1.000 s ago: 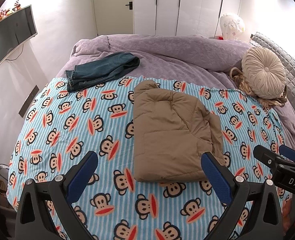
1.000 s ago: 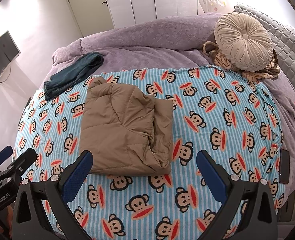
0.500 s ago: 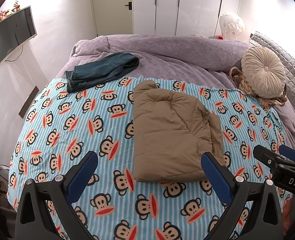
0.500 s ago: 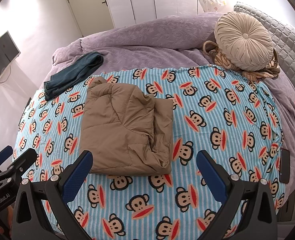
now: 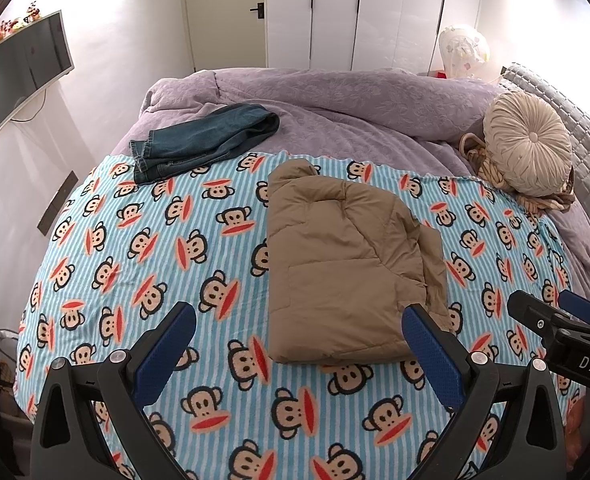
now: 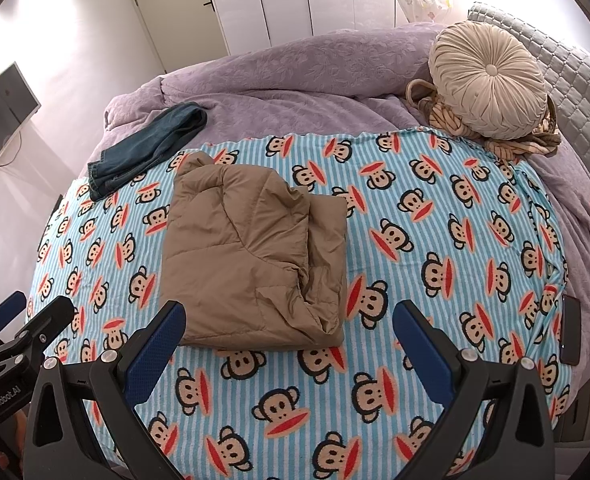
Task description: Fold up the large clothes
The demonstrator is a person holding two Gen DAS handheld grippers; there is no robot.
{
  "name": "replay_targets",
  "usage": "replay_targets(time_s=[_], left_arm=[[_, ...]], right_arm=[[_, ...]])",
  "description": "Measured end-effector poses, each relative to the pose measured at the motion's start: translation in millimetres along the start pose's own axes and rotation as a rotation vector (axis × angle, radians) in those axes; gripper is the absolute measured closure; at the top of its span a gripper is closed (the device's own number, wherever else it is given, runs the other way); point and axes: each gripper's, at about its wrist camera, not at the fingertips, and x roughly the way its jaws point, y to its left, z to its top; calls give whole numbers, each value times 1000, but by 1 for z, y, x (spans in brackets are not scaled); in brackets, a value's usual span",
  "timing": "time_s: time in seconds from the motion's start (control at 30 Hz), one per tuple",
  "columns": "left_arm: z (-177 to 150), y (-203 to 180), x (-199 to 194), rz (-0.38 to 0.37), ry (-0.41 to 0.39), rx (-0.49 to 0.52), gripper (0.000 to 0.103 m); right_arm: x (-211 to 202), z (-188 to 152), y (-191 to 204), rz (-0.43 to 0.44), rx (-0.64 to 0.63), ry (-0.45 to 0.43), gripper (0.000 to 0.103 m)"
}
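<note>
Here, a bed (image 5: 335,92) fills both views, its near part covered by a blue striped monkey-print blanket (image 5: 135,264), its far part by a purple quilt (image 6: 295,68). On the blanket, around its middle, lies a tan padded jacket (image 5: 343,264), folded into a rough rectangle, its near edge just beyond the fingertips. Jeans (image 5: 203,140) lie folded at the blanket's far left edge, partly on the quilt. A round pleated cushion (image 6: 487,80) sits at the bed's far right corner on a knotted one. A dark phone (image 6: 570,330) rests by the right edge. The left hand-held gripper (image 5: 299,340) is held wide open over the near edge, gripping nothing; the right hand-held gripper (image 6: 289,332) likewise gapes, empty.
</note>
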Motion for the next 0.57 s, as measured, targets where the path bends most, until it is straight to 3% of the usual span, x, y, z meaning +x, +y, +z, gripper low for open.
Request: replay_targets(time_s=[0.57], left_arm=[[4,2,3,-19,-5,13,0]], right_arm=[[0,-11,4,0,6,7,0]])
